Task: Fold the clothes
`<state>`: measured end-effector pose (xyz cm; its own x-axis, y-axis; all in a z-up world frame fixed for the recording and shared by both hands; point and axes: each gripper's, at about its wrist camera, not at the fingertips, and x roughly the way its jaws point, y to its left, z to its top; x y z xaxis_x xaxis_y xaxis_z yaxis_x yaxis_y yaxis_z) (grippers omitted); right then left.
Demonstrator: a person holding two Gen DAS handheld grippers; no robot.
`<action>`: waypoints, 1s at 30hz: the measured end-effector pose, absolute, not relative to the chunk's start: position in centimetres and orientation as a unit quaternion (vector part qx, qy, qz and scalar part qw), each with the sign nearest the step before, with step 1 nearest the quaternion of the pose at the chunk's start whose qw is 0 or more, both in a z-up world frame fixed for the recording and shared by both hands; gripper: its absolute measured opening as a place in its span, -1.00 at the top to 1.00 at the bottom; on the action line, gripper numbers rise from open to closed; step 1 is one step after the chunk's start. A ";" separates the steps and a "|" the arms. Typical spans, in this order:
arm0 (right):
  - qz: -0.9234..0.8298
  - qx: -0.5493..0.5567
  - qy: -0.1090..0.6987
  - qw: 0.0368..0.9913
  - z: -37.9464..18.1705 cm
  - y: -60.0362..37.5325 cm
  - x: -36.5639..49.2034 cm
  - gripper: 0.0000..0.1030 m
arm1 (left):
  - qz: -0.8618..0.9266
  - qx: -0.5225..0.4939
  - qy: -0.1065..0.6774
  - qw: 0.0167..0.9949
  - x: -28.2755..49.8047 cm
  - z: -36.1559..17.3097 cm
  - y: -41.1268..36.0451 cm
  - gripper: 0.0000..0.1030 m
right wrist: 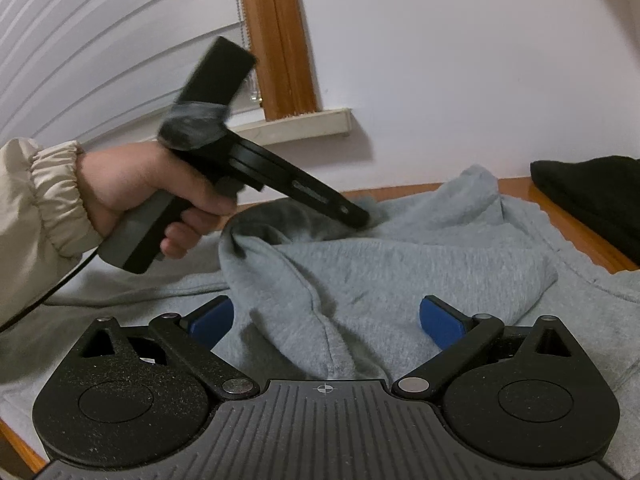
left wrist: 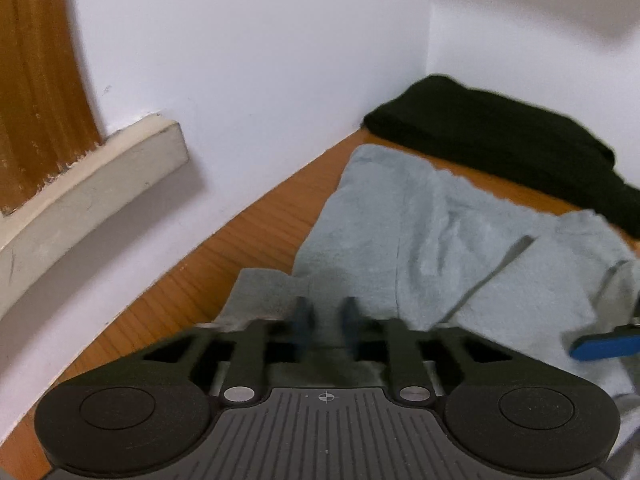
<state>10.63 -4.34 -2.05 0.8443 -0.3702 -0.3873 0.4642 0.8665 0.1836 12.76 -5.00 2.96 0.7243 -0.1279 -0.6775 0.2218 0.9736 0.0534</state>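
A grey sweatshirt lies rumpled across a wooden table. My left gripper has its two dark fingers drawn close together, pinching an edge of the grey cloth. In the right wrist view the same left gripper is held by a person's hand in a beige sleeve, its tip buried in a raised fold of the sweatshirt. My right gripper stands wide open. A ridge of grey fabric runs between its blue pads without touching them.
A folded black garment lies in the far corner against the white wall, also at the right edge as black garment. A window sill with a wooden frame and white blinds is behind. A cable hangs below the sleeve.
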 end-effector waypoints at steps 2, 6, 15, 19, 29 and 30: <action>-0.221 0.138 0.168 0.951 -2.1 -4.4 10.5 -0.93 | -0.087 0.056 0.342 0.934 11.9 3.8 -4.2 0.80; -0.226 0.142 0.165 0.949 -2.1 -4.4 10.4 -0.93 | -0.076 0.041 0.311 0.947 9.6 6.1 -2.2 0.80; -0.219 0.143 0.136 0.956 -2.2 -4.4 9.6 -1.00 | -0.034 -0.024 0.223 0.974 -0.6 10.6 4.8 0.85; -0.199 0.134 0.135 0.961 -1.3 -4.6 9.4 -1.00 | -0.029 -0.035 0.192 0.980 -5.7 12.3 6.9 0.87; -0.175 0.112 0.112 0.972 3.1 -4.2 12.0 -1.00 | 0.020 -0.093 0.149 0.984 -16.9 13.5 13.3 0.88; -0.177 0.108 0.116 0.971 3.1 -4.2 12.3 -1.00 | 0.027 -0.101 0.153 0.983 -18.0 12.8 14.0 0.88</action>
